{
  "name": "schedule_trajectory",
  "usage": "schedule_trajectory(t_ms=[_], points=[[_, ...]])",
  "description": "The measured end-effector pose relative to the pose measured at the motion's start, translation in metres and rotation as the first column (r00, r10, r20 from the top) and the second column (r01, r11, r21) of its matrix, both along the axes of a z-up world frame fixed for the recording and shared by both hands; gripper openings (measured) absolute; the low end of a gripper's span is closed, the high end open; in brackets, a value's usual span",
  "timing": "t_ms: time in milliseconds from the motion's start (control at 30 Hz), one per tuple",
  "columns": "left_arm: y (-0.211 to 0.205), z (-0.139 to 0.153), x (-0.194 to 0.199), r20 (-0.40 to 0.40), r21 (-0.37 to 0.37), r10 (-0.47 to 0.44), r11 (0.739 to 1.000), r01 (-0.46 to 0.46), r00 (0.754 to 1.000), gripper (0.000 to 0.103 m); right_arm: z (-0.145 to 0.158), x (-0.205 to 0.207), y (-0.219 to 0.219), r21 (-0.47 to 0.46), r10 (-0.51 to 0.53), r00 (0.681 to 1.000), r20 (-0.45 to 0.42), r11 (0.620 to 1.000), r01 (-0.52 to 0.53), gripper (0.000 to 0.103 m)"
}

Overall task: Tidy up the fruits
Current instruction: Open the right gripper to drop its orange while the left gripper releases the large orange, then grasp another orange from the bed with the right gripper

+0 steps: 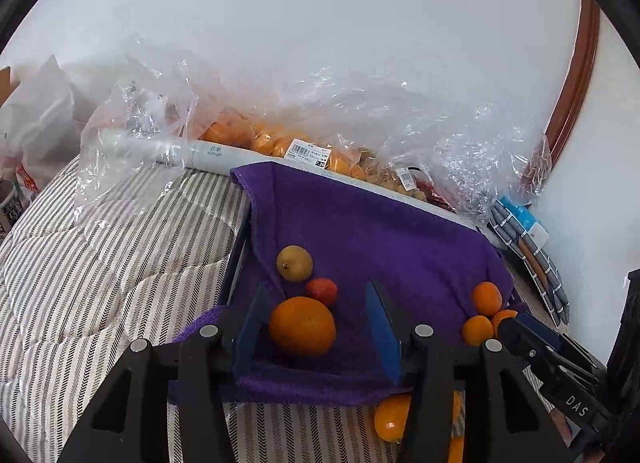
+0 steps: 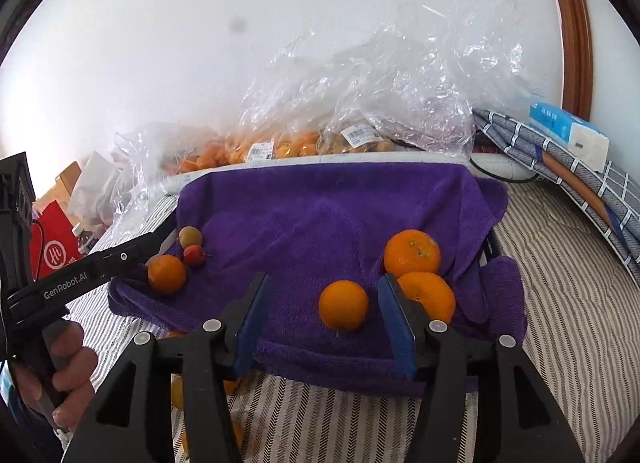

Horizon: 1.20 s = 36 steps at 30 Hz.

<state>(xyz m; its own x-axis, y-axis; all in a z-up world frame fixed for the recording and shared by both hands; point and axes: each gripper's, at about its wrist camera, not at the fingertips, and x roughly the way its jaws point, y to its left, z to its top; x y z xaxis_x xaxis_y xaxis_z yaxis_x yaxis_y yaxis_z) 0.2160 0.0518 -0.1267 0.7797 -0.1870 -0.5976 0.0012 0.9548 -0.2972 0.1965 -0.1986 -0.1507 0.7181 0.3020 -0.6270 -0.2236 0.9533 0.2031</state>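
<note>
A purple towel (image 1: 360, 223) (image 2: 320, 215) lines a tray on the bed. In the left wrist view my left gripper (image 1: 314, 299) is open, its blue pads either side of an orange (image 1: 302, 326); a yellow-green fruit (image 1: 295, 263) and a small red fruit (image 1: 322, 290) lie just behind. In the right wrist view my right gripper (image 2: 324, 283) is open around a small orange (image 2: 343, 305); two bigger oranges (image 2: 412, 253) (image 2: 430, 295) sit at its right pad. The left group also shows in the right wrist view (image 2: 167, 274).
Clear plastic bags of oranges (image 1: 272, 139) (image 2: 280, 147) lie along the wall behind the tray. Loose oranges (image 1: 394, 417) (image 2: 178, 391) lie on the striped bedding (image 1: 100, 263) in front. Folded cloth and a tissue pack (image 2: 568, 131) are at the right.
</note>
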Motion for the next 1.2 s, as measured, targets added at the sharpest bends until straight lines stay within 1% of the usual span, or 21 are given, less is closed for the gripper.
schedule_trajectory(t_ms=[67, 167, 267, 333, 467, 533, 600, 667, 733, 833, 967, 1067, 1200], points=[[0.0, 0.002, -0.003, 0.013, 0.013, 0.007, 1.0, -0.007, 1.0, 0.049, 0.005, -0.004, -0.004, 0.005, -0.027, 0.999, 0.017, 1.0, 0.027, 0.055], [0.001, 0.004, -0.006, 0.027, 0.03, 0.014, 0.999, -0.015, 1.0, 0.049, 0.013, -0.013, -0.011, 0.023, -0.068, 0.998, 0.007, 0.997, 0.068, 0.055], [0.003, 0.006, -0.011, 0.035, 0.007, 0.01, 1.0, -0.01, 0.999, 0.049, 0.016, -0.026, -0.014, 0.043, -0.09, 0.996, -0.024, 0.995, 0.091, 0.055], [0.003, 0.006, -0.015, 0.032, -0.004, -0.003, 1.0, 0.003, 0.999, 0.049, 0.018, -0.036, -0.013, 0.031, -0.082, 0.996, -0.039, 0.996, 0.083, 0.055], [0.004, 0.006, -0.024, 0.038, 0.012, -0.001, 1.0, 0.0, 0.999, 0.049, 0.017, -0.06, -0.004, -0.01, -0.062, 0.997, -0.05, 0.998, 0.061, 0.055], [0.004, 0.006, -0.027, 0.045, 0.029, 0.01, 1.0, -0.012, 0.999, 0.049, 0.016, -0.071, 0.001, -0.031, -0.056, 0.997, -0.054, 0.998, 0.055, 0.053], [0.004, 0.005, -0.029, 0.035, 0.046, 0.009, 0.999, -0.011, 0.999, 0.049, 0.013, -0.078, 0.007, -0.037, -0.046, 0.996, -0.07, 0.998, 0.044, 0.05], [0.006, 0.002, -0.032, 0.016, 0.048, 0.004, 0.999, -0.004, 1.0, 0.049, 0.01, -0.084, 0.014, -0.036, -0.025, 0.996, -0.085, 0.999, 0.022, 0.049], [0.008, 0.002, -0.039, 0.02, 0.054, 0.002, 0.999, -0.003, 1.0, 0.051, 0.006, -0.089, 0.023, -0.037, 0.009, 0.996, -0.09, 0.999, -0.013, 0.049], [0.012, 0.002, -0.05, 0.015, 0.055, -0.004, 0.998, 0.003, 1.0, 0.052, -0.001, -0.091, 0.036, -0.057, 0.037, 0.995, -0.092, 0.997, -0.042, 0.049], [0.016, 0.002, -0.059, 0.016, 0.056, -0.008, 0.998, 0.007, 1.0, 0.052, -0.014, -0.083, 0.049, -0.054, 0.065, 0.987, -0.149, 0.996, -0.074, 0.048], [0.016, 0.002, -0.059, 0.013, 0.054, -0.009, 0.999, 0.008, 1.0, 0.052, -0.022, -0.077, 0.055, -0.068, 0.071, 0.98, -0.187, 0.994, -0.085, 0.043], [0.016, 0.0, -0.057, -0.004, 0.044, -0.023, 0.999, 0.023, 1.0, 0.052, -0.028, -0.071, 0.058, -0.063, 0.087, 0.97, -0.228, 0.993, -0.104, 0.038]])
